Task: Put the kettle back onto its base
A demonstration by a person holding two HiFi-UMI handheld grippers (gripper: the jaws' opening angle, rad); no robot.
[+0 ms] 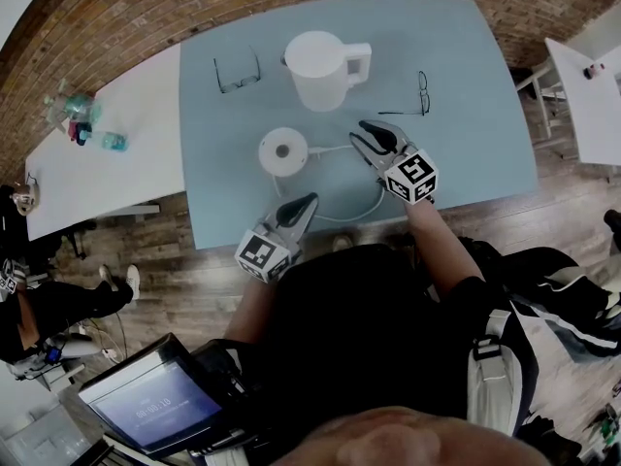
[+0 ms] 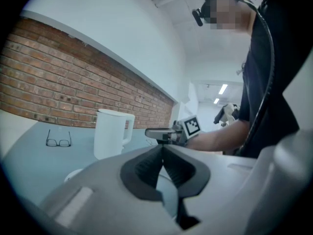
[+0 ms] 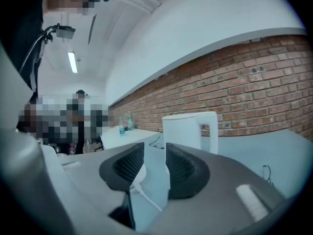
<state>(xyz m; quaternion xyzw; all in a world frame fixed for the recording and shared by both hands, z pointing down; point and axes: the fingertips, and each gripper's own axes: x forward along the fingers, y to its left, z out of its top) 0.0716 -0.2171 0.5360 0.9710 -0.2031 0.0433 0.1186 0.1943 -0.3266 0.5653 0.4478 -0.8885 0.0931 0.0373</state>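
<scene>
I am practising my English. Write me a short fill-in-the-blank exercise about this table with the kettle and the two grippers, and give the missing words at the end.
1. The white kettle stands directly on the light blue table, not on its round ____.
2. On the table lie ____ pairs of glasses, one on each side of the kettle.
3. The right gripper is ____ and holds nothing.
4. The wall behind the table is made of ____.

Missing words: base; two; open; brick.
</scene>
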